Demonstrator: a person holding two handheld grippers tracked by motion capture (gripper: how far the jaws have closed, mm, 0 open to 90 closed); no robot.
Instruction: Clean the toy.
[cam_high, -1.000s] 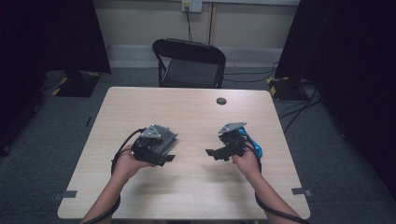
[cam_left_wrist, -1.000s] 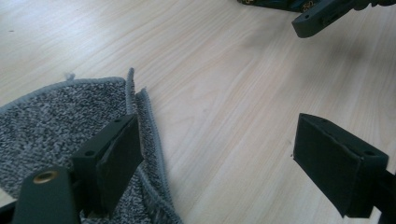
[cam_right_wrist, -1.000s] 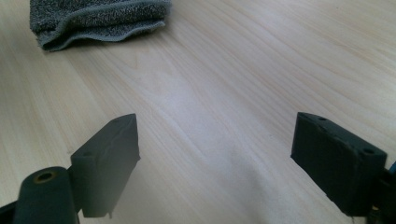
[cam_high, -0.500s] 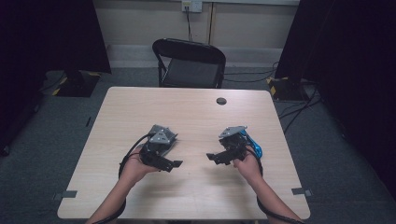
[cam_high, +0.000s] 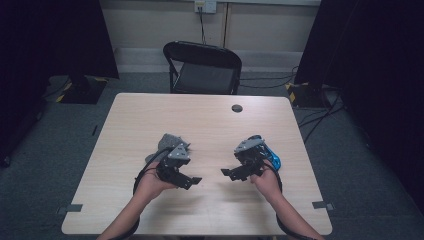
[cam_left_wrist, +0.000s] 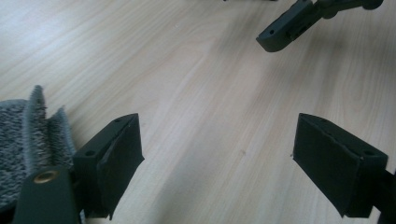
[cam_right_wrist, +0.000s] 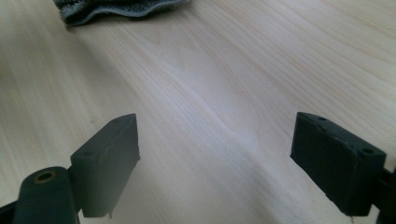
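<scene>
A crumpled grey cloth (cam_high: 167, 142) lies on the light wooden table (cam_high: 210, 125), left of centre. My left gripper (cam_high: 190, 181) is just in front of it, held in a hand and pointing right. Its jaws stand wide open with nothing between them (cam_left_wrist: 219, 140), and the cloth's edge (cam_left_wrist: 21, 140) lies beside the left jaw. My right gripper (cam_high: 230, 174), with a blue grip, faces it from the right, a short gap between the two. It is open over bare wood (cam_right_wrist: 215, 140), with the cloth (cam_right_wrist: 116, 9) farther off. One of its jaws (cam_left_wrist: 294, 25) appears in the left gripper view.
A small black round disc (cam_high: 237, 108) sits near the table's far edge. A black folding chair (cam_high: 202, 65) stands behind the table. Cables run over the grey carpet at the right. Dark curtains hang on both sides.
Both grippers have drawn a little toward the near edge. The left one has also shifted right, so more of the grey cloth shows behind it.
</scene>
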